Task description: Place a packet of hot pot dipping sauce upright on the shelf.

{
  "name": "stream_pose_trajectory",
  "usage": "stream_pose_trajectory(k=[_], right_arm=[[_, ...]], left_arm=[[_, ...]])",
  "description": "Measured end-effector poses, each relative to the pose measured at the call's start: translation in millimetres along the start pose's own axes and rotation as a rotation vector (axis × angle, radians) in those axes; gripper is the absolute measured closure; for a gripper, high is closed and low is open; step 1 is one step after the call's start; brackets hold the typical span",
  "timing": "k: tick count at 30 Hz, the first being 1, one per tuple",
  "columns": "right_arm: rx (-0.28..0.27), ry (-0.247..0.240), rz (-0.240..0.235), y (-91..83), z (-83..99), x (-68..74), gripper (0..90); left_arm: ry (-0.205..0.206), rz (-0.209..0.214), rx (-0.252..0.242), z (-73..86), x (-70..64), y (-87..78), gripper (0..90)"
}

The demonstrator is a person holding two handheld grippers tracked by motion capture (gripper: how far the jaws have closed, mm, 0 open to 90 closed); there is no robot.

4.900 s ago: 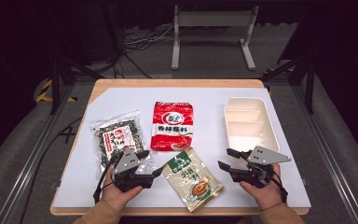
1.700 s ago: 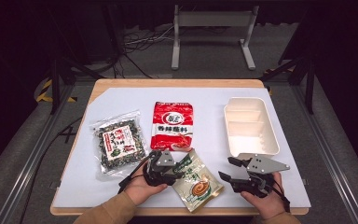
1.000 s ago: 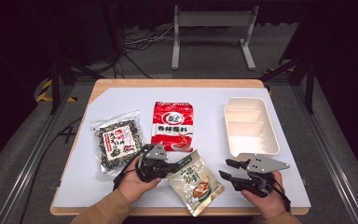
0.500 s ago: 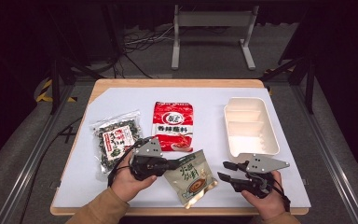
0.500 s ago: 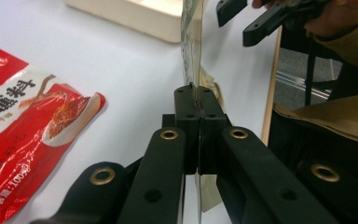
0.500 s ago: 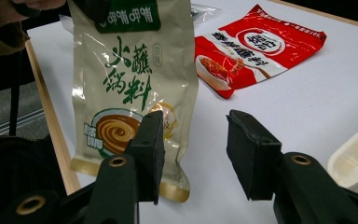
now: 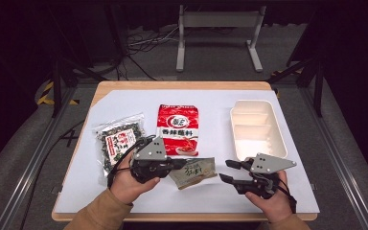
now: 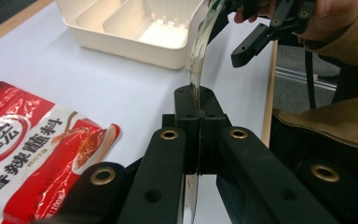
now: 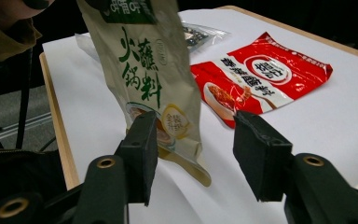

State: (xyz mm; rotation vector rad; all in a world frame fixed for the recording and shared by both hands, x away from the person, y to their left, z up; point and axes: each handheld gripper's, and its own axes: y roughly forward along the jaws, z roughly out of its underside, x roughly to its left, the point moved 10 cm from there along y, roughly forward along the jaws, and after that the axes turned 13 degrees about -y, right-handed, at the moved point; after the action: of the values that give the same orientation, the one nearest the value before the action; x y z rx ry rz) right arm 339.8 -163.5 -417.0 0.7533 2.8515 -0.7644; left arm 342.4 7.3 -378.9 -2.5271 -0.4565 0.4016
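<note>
**Left jaws pinching the sauce pouch, right jaws spread beside it**

From my seat at the feed: my left gripper (image 7: 172, 164) has its two jaws pressed tight on one edge of the pouch (image 7: 194, 172). In the left gripper view the jaws meet flat with the thin film edge of the pouch (image 8: 196, 65) sandwiched between them and rising out past the tips. The pouch is tilted up off the table (image 7: 220, 201), its far end hanging out beyond the left tips toward my right gripper (image 7: 226, 170).

Right gripper: jaws wide apart, nothing between the pads. In the right gripper view the pouch (image 9: 149, 79) stands almost upright just ahead of the tips, its lower corner near the left-hand jaw of that view (touching or not, I cannot tell). The bottom edge of the pouch meets the table there.

Around the fingers:
- Red pouch (image 7: 178, 129) flat on the table, just beyond the left tips, apart from them. Also seen beside the jaws in the left gripper view (image 8: 32, 154) and past the right tips (image 9: 261, 79).
- Seaweed bag (image 7: 117, 141) flat, on the outer side of my left hand (image 7: 129, 184), partly under the gripper body.
- White tray (image 7: 256, 127) beyond the right tips, apart from them; in the left gripper view its wall (image 8: 135, 44) sits beyond the held pouch.
</note>
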Motion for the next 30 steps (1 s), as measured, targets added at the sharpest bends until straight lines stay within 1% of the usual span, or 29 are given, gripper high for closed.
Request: stream_pose_trajectory(k=[5, 7, 10, 11, 15, 21, 22, 23, 25, 28, 30], right_arm=[[0.0, -0.034, -0.018, 7.9, -11.2, 1.8, 47.5], [0.0, -0.051, -0.028, 9.6, -18.2, 2.6, 47.4], [-0.003, -0.069, -0.042, 11.5, -26.4, 3.8, 47.3], [-0.002, -0.074, -0.053, 12.9, -29.0, 5.0, 47.2], [0.025, -0.106, -0.084, 15.2, -36.7, 7.9, 47.0], [0.072, -0.17, -0.125, 16.8, -52.2, 11.0, 48.7], [0.072, -0.17, -0.125, 16.8, -52.2, 11.0, 48.7], [0.082, -0.178, -0.139, 16.8, -55.4, 11.1, 49.4], [0.104, -0.186, -0.152, 16.7, -59.1, 10.1, 50.1], [0.143, -0.192, -0.195, 17.0, -61.6, 10.1, 51.3], [0.181, -0.213, -0.209, 17.4, -61.6, 9.2, 51.3]], left_arm=[[0.013, -0.001, 0.007, 0.2, -0.7, -2.8, 89.7], [0.02, -0.001, 0.015, 0.5, -2.4, -3.8, 89.7], [0.025, 0.002, 0.019, -0.2, -4.7, -4.6, 89.7], [0.027, 0.008, 0.026, 0.0, -5.7, -5.0, 89.7], [0.034, 0.0, 0.05, 0.2, -7.3, -5.1, 89.7], [0.036, 0.009, 0.058, 0.1, -7.6, -5.0, 89.7], [0.036, 0.014, 0.06, -0.1, -7.2, -5.1, 89.7], [0.031, 0.013, 0.059, -0.7, -6.6, -5.1, 89.6], [0.031, 0.021, 0.064, -1.2, -7.1, -4.5, 89.7], [0.041, 0.021, 0.08, -2.2, -8.2, -1.8, 89.6], [0.049, 0.022, 0.087, -2.9, -8.4, 0.1, 89.7]])
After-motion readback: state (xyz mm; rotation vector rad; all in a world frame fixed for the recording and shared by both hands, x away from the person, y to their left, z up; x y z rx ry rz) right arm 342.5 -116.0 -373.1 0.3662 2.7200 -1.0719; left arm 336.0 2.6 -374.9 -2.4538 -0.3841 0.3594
